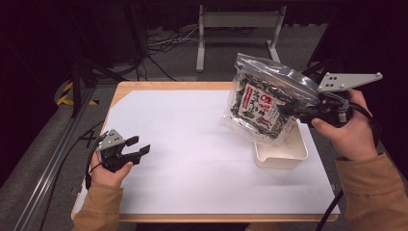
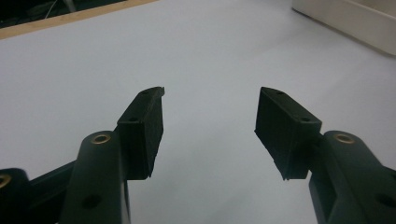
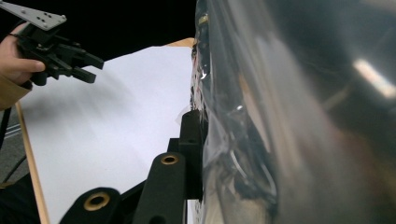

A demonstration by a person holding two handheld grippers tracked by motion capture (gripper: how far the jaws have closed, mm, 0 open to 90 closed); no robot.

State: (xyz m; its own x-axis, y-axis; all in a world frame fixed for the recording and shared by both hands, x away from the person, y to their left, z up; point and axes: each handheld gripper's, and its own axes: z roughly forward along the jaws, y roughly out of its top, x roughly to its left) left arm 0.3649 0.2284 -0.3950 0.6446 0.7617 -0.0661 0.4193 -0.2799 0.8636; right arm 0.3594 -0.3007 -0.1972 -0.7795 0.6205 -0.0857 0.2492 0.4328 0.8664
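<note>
White table (image 1: 192,159): right gripper (image 1: 293,111) holds bag (image 1: 262,98) aloft

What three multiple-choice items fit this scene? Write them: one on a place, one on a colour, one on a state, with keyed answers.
1. Where is the clear bag of dark dried food?
A. Flat on the paper
B. Held in the air over the tray
C. On the floor

2. What colour is the tray?
A. Cream white
B. Red
C. Blue

3. How does the left tool stand?
A. Shut on the bag
B. Shut on the tray
C. Open, holding nothing

Answers:
1 B: the right tool grips the bag's side, lifted above the tray.
2 A: its rim shows pale cream.
3 C: the left gripper view shows its jaws apart over bare paper.
</note>
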